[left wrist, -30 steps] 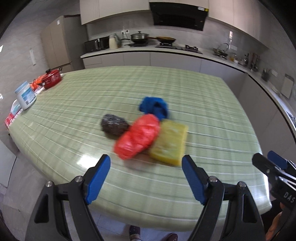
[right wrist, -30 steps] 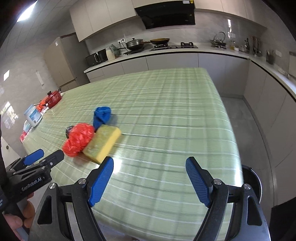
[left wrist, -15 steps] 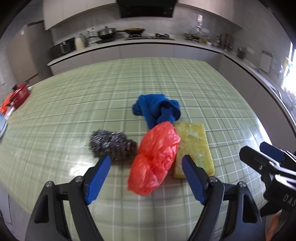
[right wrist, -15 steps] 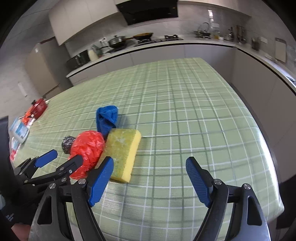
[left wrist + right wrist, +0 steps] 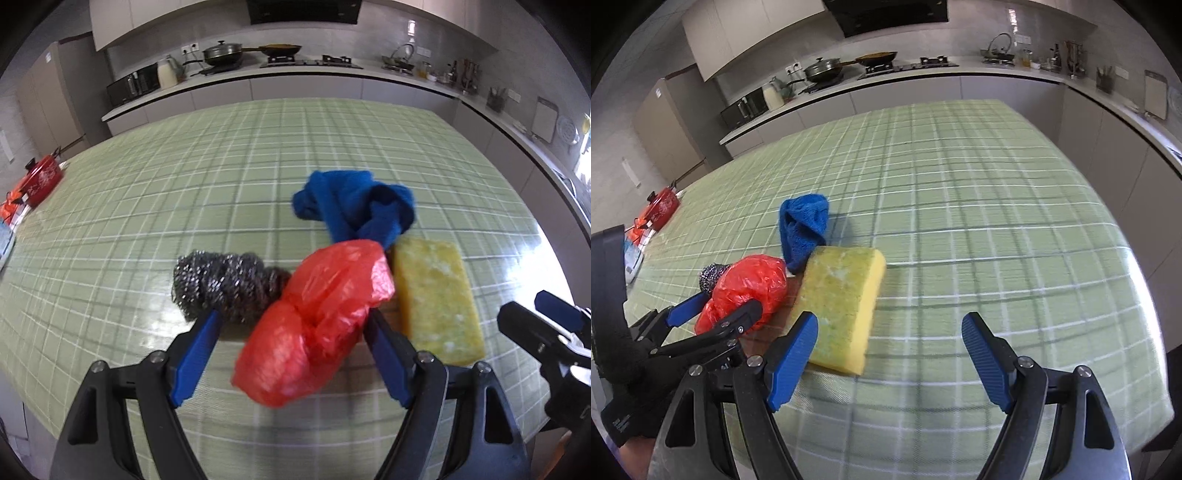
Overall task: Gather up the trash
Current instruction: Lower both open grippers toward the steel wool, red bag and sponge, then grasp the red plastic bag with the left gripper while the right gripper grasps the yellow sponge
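Left gripper (image 5: 291, 325) is seen with jaws wide apart, nothing clamped. A crumpled red plastic bag (image 5: 314, 325) lies between the blue fingers (image 5: 195, 350) on the green checked table (image 5: 184, 192). A steel scourer (image 5: 225, 284) is touching the bag's left side; a yellow sponge (image 5: 436, 295) is just right of it. A blue cloth (image 5: 354, 206) is bunched behind. Right gripper (image 5: 543, 325) is visible at the right edge.
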A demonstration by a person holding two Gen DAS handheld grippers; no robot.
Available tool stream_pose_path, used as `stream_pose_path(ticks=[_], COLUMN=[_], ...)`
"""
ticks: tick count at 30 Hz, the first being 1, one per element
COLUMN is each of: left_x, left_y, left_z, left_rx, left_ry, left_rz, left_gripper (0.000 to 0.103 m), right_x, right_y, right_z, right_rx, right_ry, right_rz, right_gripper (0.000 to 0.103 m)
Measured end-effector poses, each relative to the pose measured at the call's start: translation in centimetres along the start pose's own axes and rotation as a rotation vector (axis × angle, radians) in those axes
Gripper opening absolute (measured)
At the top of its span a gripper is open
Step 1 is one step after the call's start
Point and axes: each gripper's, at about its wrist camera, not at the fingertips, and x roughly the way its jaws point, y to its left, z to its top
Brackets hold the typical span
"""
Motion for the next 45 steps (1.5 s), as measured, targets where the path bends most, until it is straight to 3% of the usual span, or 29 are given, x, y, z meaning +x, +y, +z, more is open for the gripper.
stream_pose_path(ticks=[8, 17, 18, 19, 22, 28, 34, 38, 40, 41, 42, 43, 44, 45], left_x=[-0.3, 0.0, -0.1, -0.1, -0.2, 0.2, 0.5, 1.3, 1.8, 1.9, 2.0, 2.1, 1.9, 1.7], left_y=[3.1, 3.6, 3.4, 3.2, 2.2, -0.3, -1.6, -2.2, -2.3, -2.3, -2.1, -2.0, -2.0, -2.0], left_z=[-0.6, -1.0, -0.9, -0.9, -0.7, -0.6, 0.5, 1.1, 1.1, 1.1, 1.0, 1.0, 0.9, 0.8], left_rx=[-0.030, -0.026, -0.023, -0.021, -0.003, 0.036, 0.051, 0.070, 0.070, 0.061, 0.049, 0.038, 0.038, 0.042], left_ry=[-0.001, 0.009, 0.008, 0.008, 0.008, 0.022, -0.013, -0.023, -0.028, -0.028, -0.021, -0.020, -0.024, -0.026], left_rz=[0.019, -0.041, -0.049, -0.057, -0.087, -0.139, -0.118, -0.106, -0.118, -0.124, -0.134, -0.142, -0.140, -0.140], left_gripper=[0.081, 0.080, 0.080, 0.080, 0.080, 0.080, 0.081, 0.081, 0.069, 0.055, 0.047, 0.042, 0.030, 0.027], right_x=[3.9, 5.8, 5.7, 5.6, 5.2, 3.5, 3.0, 3.6, 3.8, 3.7, 3.7, 3.6, 3.5, 3.5], right_y=[3.1, 4.7, 4.5, 4.5, 3.8, -0.3, -2.5, -2.3, -2.2, -2.4, -2.4, -2.5, -2.8, -2.8], right_z=[0.7, 0.1, 0.0, -0.1, -0.3, -0.7, -0.7, -0.2, -0.1, -0.1, -0.1, -0.1, -0.1, -0.1], right_rx=[-0.021, -0.065, -0.066, -0.077, -0.081, -0.031, 0.009, 0.002, -0.005, -0.002, -0.002, -0.002, 0.004, 0.006], right_ry=[0.056, 0.064, 0.057, 0.050, 0.049, 0.043, 0.036, 0.034, 0.030, 0.026, 0.023, 0.020, 0.018, 0.017], right_rz=[0.049, -0.030, -0.024, -0.032, -0.049, -0.106, -0.103, -0.109, -0.100, -0.095, -0.095, -0.090, -0.083, -0.082], right_gripper=[0.082, 0.083, 0.079, 0.064, 0.060, 0.060, 0.070, 0.070, 0.070, 0.068, 0.062, 0.060, 0.059, 0.058])
